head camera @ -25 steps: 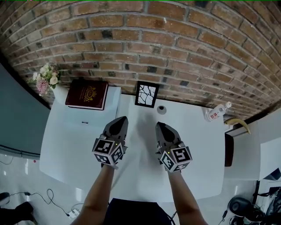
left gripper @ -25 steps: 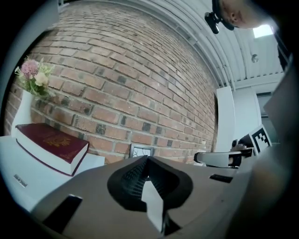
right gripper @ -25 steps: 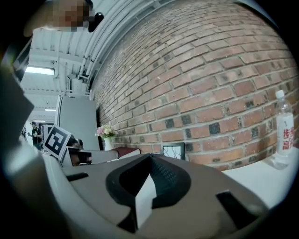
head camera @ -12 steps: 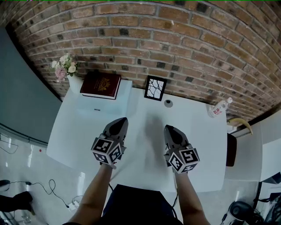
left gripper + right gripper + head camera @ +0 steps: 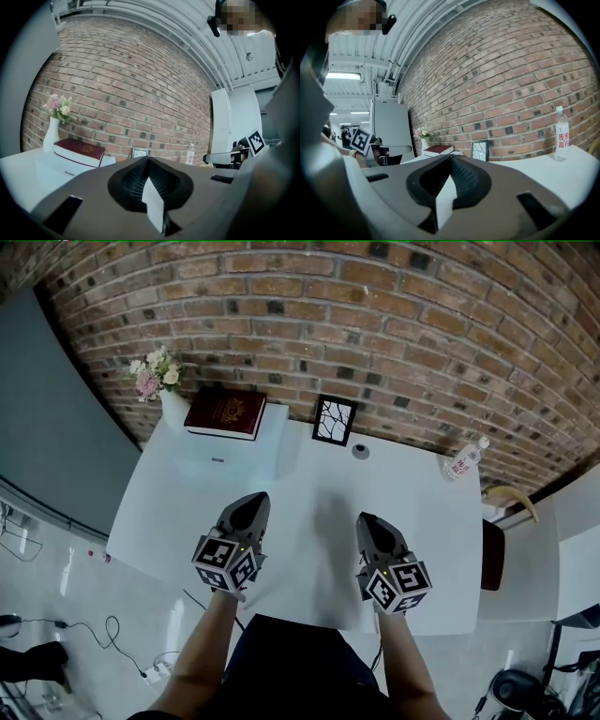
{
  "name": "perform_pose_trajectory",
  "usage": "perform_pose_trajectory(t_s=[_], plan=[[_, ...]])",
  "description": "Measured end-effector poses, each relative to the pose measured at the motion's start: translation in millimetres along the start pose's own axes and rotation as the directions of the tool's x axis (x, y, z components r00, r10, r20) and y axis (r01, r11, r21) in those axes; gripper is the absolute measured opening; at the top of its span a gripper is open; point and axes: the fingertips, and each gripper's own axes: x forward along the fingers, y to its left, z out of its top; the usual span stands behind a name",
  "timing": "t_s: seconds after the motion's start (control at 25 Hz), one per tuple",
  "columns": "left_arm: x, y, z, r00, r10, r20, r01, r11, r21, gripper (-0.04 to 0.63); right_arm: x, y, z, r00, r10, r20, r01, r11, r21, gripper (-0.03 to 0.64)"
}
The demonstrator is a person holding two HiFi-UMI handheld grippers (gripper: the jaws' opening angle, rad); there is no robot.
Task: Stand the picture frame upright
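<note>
The black picture frame with a white branch print stands upright at the back of the white table, against the brick wall. It shows small in the left gripper view and in the right gripper view. My left gripper is shut and empty over the near middle of the table. My right gripper is shut and empty too, a little to its right. Both are well short of the frame.
A dark red book lies on a white box at the back left, beside a white vase of flowers. A small round grey object sits right of the frame. A clear water bottle stands back right.
The view has pulled back and both grippers have drawn toward the near edge of the table, away from the frame. The frame has stayed upright.
</note>
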Motion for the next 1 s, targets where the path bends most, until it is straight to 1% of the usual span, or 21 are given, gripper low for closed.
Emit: perform_pose_trajectory(t_s=[0.36, 0.76, 1.0], plan=[[-28, -8, -1, 1.000, 0.003, 0.007, -0.004, 1.000, 0.020, 0.000, -23, 17, -7, 1.000, 0.011, -0.011, -0.011, 1.000, -0.017, 0.003], [-64, -18, 2, 1.000, -0.022, 0.002, 0.021, 0.999, 0.034, 0.000, -40, 45, -3, 1.000, 0.010, -0.007, -0.010, 1.000, -0.018, 0.003], [-103, -13, -5, 1.000, -0.013, 0.001, 0.013, 1.000, 0.007, 0.000, -55, 77, -12, 1.000, 0.014, -0.013, -0.014, 1.000, -0.010, 0.003]])
